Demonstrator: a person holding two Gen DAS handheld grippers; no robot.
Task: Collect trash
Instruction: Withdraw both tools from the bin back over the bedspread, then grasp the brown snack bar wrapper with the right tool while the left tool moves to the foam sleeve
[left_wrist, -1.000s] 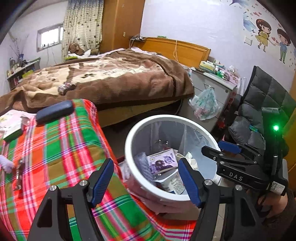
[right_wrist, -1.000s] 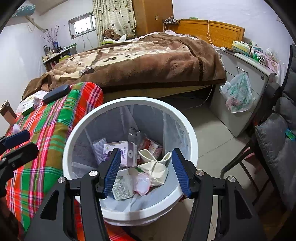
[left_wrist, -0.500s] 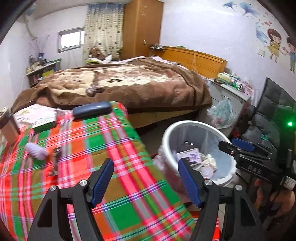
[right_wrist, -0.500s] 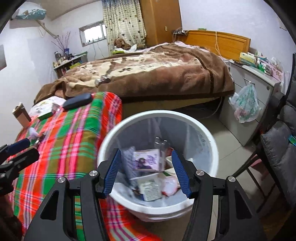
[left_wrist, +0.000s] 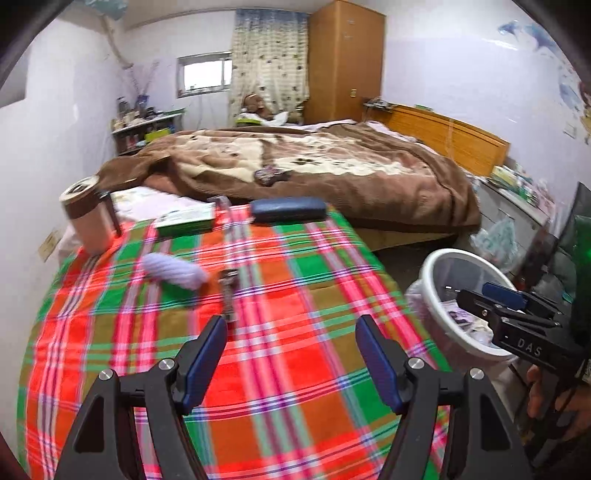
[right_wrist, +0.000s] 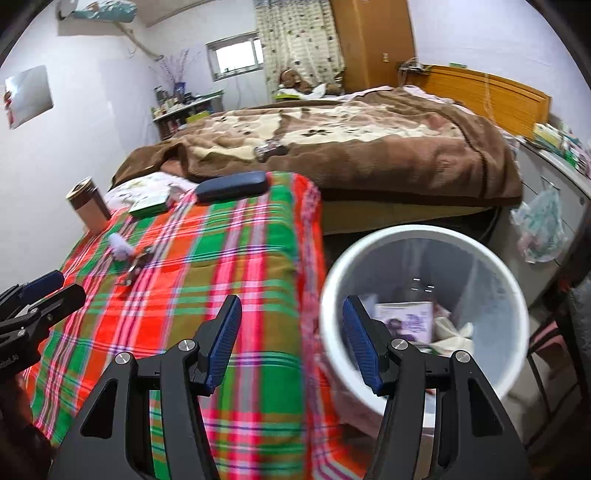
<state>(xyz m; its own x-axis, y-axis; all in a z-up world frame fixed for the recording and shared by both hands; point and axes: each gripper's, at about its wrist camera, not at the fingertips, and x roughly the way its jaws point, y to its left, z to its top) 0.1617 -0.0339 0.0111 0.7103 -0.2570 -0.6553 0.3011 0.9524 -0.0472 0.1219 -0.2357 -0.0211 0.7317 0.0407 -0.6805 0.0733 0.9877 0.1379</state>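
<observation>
A white trash bin (right_wrist: 424, 236) with a clear liner stands beside the plaid-covered table (left_wrist: 295, 369); it holds a purple-printed carton (right_wrist: 410, 321) and crumpled paper. The bin also shows in the left wrist view (left_wrist: 430, 273). On the cloth lie a pale lilac wad (left_wrist: 173, 273) and a small metal piece (left_wrist: 228, 295). My left gripper (left_wrist: 291, 358) is open and empty above the cloth. My right gripper (right_wrist: 291, 339) is open and empty, between the table edge and the bin.
A dark blue case (left_wrist: 288, 209), a green booklet (left_wrist: 184, 221) and a brown-banded cup (left_wrist: 88, 218) stand at the table's far end. A bed with a brown blanket (left_wrist: 314, 166) lies behind. A cabinet with a hanging plastic bag (right_wrist: 543, 225) is right.
Both grippers have swung left, away from over the bin toward the table. The bin has shifted to the right in both views. Both stay open and empty.
</observation>
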